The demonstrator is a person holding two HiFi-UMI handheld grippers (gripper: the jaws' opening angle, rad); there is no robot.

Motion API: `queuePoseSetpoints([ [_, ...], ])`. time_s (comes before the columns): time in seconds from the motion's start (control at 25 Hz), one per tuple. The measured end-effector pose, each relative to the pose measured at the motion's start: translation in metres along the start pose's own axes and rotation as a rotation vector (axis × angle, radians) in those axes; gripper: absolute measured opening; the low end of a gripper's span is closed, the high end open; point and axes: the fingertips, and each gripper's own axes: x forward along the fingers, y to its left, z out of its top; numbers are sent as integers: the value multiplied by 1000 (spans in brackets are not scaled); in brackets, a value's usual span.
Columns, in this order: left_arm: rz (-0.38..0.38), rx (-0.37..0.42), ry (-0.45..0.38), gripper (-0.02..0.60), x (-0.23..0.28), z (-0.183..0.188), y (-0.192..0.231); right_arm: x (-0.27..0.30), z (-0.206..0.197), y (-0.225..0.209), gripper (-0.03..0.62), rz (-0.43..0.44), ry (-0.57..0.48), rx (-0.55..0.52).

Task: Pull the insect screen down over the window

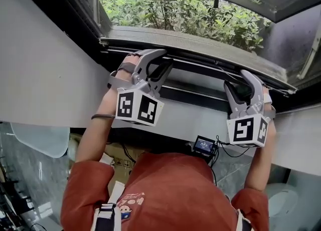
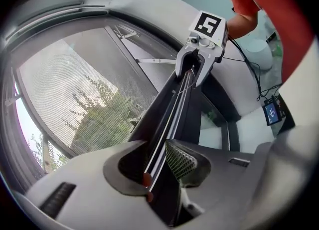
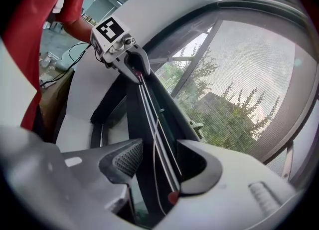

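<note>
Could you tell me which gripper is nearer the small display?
Right, judging by the head view. The right gripper is just above and right of the display; the left gripper is farther, above and to its left. Both grip the bar.

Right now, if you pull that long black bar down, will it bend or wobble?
The bar is probably stiff: it runs straight between the left claw and right claw. The mesh behind it looks thin, so likely floppy and light. So long, the bar might tilt if pulled at one end.
</note>
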Motion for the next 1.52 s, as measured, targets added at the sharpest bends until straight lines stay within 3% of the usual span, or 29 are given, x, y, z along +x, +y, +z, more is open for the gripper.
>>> queuePoseSetpoints([
  [0.16, -6, -17, -2, 114, 2, -3, -4, 0, -2, 5, 233, 26, -23, 38],
  [1.04, 26, -72, -51, 112, 0, -9, -11, 4, -2, 13, 245, -21, -62, 119],
  [1.52, 31, -56, -50, 107, 3, -8, -12, 2, -5, 12, 259, -30, -103, 188],
])
